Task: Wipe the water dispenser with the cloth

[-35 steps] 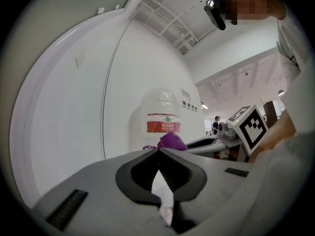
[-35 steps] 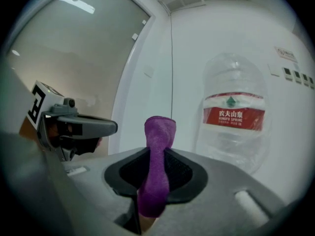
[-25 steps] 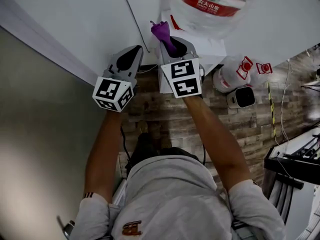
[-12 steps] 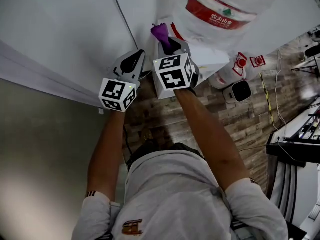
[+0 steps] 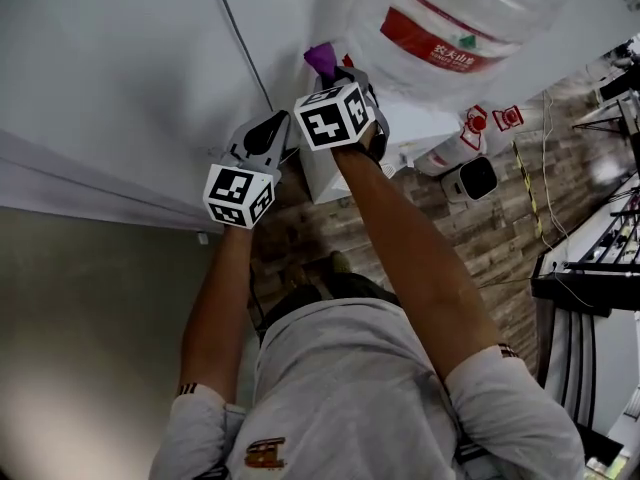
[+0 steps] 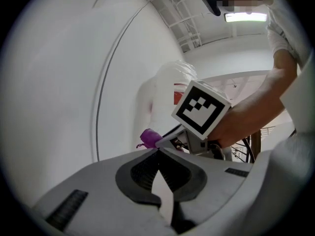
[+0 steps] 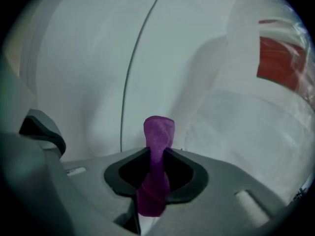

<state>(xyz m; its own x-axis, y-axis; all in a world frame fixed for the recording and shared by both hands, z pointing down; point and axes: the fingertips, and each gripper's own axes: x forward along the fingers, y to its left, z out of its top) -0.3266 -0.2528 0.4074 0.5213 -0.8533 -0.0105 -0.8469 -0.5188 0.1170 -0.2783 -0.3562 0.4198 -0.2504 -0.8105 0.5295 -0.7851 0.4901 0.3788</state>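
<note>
- A white wall [image 5: 120, 88] fills the upper left of the head view, with a thin cable [image 5: 240, 38] running down it.
- A wood-patterned floor [image 5: 470, 248] lies below, seen past the person's arms.
- The white water dispenser [image 5: 425, 120] stands against the wall and carries a large clear bottle [image 5: 450, 18] with a red label.
- Both of the person's forearms reach forward toward the dispenser, the right one higher and further in.
- The right gripper [image 5: 335, 76] is at the dispenser's upper corner, just beside the bottle's shoulder. In its own view the jaws [image 7: 156, 154] are clamped on a purple cloth.
- The left gripper [image 5: 268, 128] sits just beside the right one, lower and nearer the wall. Its jaws [image 6: 158, 149] are pressed together at the tips with nothing between them.
- The cloth [image 5: 320, 60] is twisted into a narrow roll that sticks out past the right jaws, its end [image 7: 158, 132] pointing at the edge where dispenser and wall meet. Whether it touches the dispenser cannot be told.
</note>
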